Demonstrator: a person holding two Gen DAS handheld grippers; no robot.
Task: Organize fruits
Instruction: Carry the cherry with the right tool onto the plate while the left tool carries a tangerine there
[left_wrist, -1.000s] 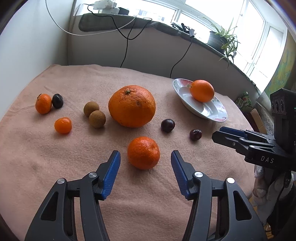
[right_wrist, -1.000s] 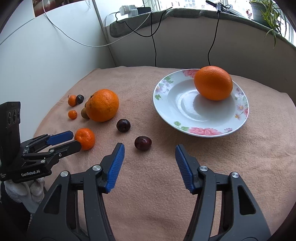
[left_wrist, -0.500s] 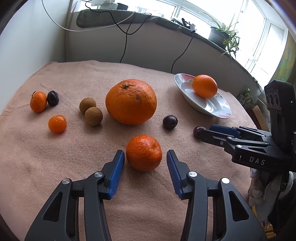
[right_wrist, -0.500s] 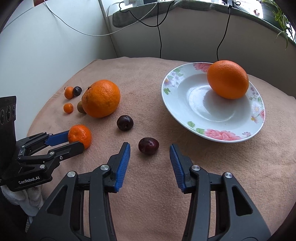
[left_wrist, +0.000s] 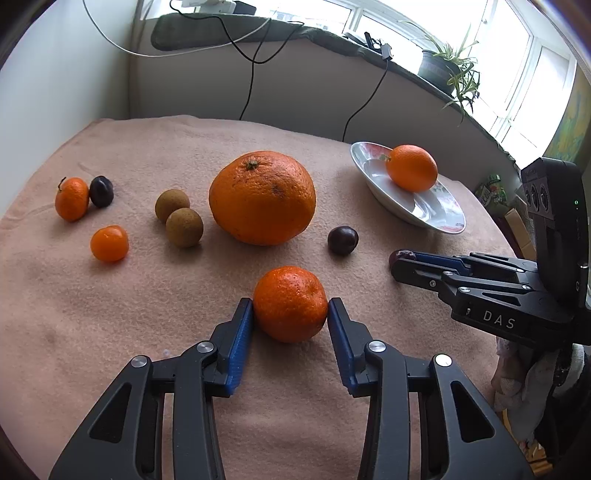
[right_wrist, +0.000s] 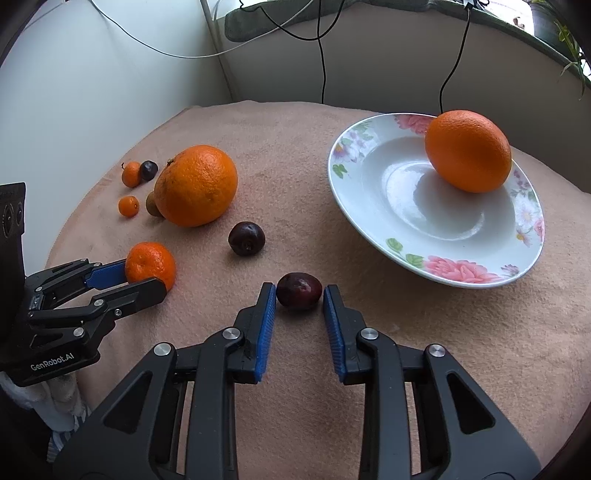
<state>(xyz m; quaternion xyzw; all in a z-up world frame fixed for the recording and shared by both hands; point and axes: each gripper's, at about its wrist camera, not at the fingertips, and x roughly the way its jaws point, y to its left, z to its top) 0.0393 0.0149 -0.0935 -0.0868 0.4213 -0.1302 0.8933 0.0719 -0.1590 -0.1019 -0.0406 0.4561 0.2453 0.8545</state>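
Note:
A mandarin rests on the pink cloth between the blue pads of my left gripper. Its jaws are closing and both pads touch the fruit's sides. My right gripper is shut on a dark plum that still lies on the cloth. A flowered white plate stands just right of the plum with one orange in it. From the right wrist view the left gripper shows at the left edge with the mandarin. The right gripper reaches in from the right in the left wrist view.
A big orange sits mid-cloth with a second plum to its right. Two brown round fruits, two small mandarins and a dark plum lie to its left. Cables hang down the back wall. The cloth drops off at the right.
Both grippers slid forward and narrowed. The left pads came in against the mandarin. The right pads came in against the plum.

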